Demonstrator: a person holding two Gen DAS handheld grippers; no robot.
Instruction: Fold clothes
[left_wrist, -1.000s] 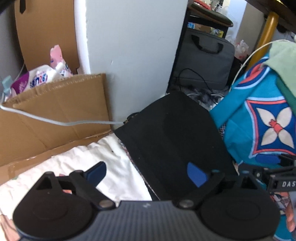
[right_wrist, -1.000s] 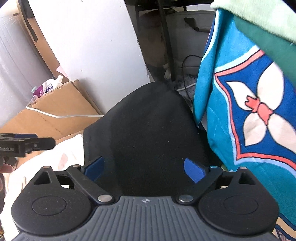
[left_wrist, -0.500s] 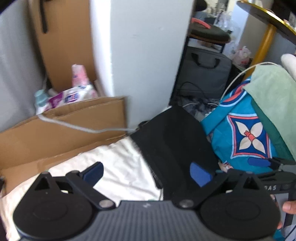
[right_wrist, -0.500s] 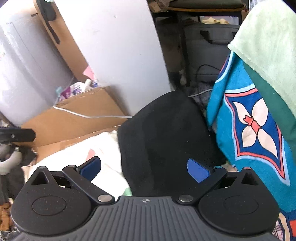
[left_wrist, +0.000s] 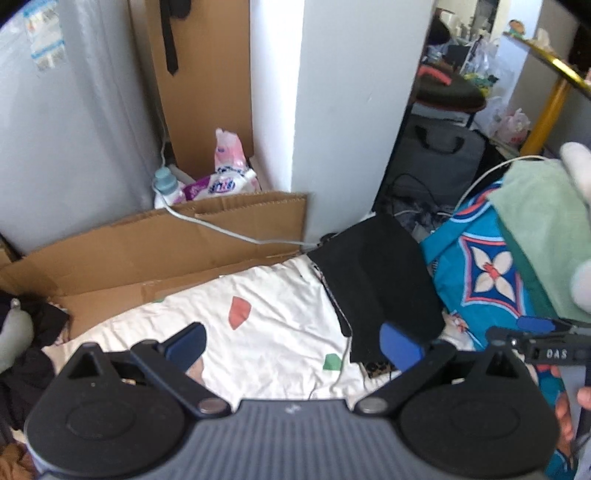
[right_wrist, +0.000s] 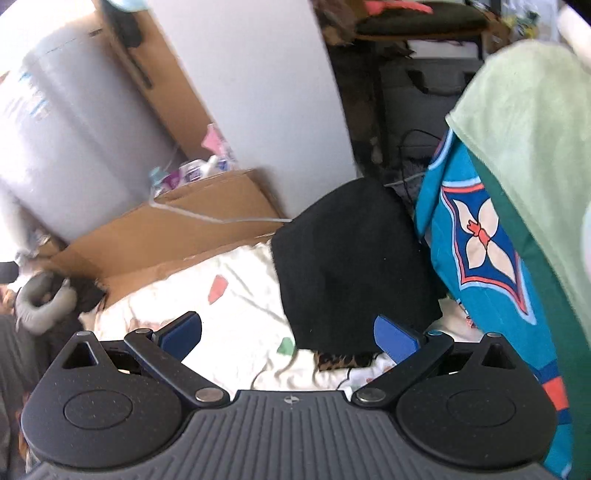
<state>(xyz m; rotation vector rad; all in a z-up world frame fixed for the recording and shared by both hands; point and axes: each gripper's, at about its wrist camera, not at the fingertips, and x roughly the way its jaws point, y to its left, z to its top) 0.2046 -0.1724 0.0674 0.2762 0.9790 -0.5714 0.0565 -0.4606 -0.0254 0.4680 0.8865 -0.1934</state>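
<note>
A folded black garment (left_wrist: 376, 280) (right_wrist: 351, 266) lies at the far right of a white sheet with coloured patches (left_wrist: 258, 325) (right_wrist: 236, 310). My left gripper (left_wrist: 291, 343) hangs open above the sheet, short of the black garment, nothing between its blue fingers. My right gripper (right_wrist: 288, 332) is open too, raised over the near edge of the black garment and holding nothing; its tip (left_wrist: 532, 326) shows at the right edge of the left wrist view. A teal patterned cloth (left_wrist: 484, 269) (right_wrist: 480, 240) with a pale green towel (right_wrist: 528, 140) on it rises to the right.
Flattened cardboard (left_wrist: 166, 243) and a white cable (left_wrist: 229, 232) lie behind the sheet. A white pillar (left_wrist: 354, 103) stands beyond, a grey bag (left_wrist: 439, 155) to its right. Detergent pouches (left_wrist: 221, 181) sit in the corner. A grey neck pillow (right_wrist: 40, 302) and dark clothes are at the left.
Both grippers have pulled back and up from the black garment, so more of the white sheet and the room shows. Both stay open and empty.
</note>
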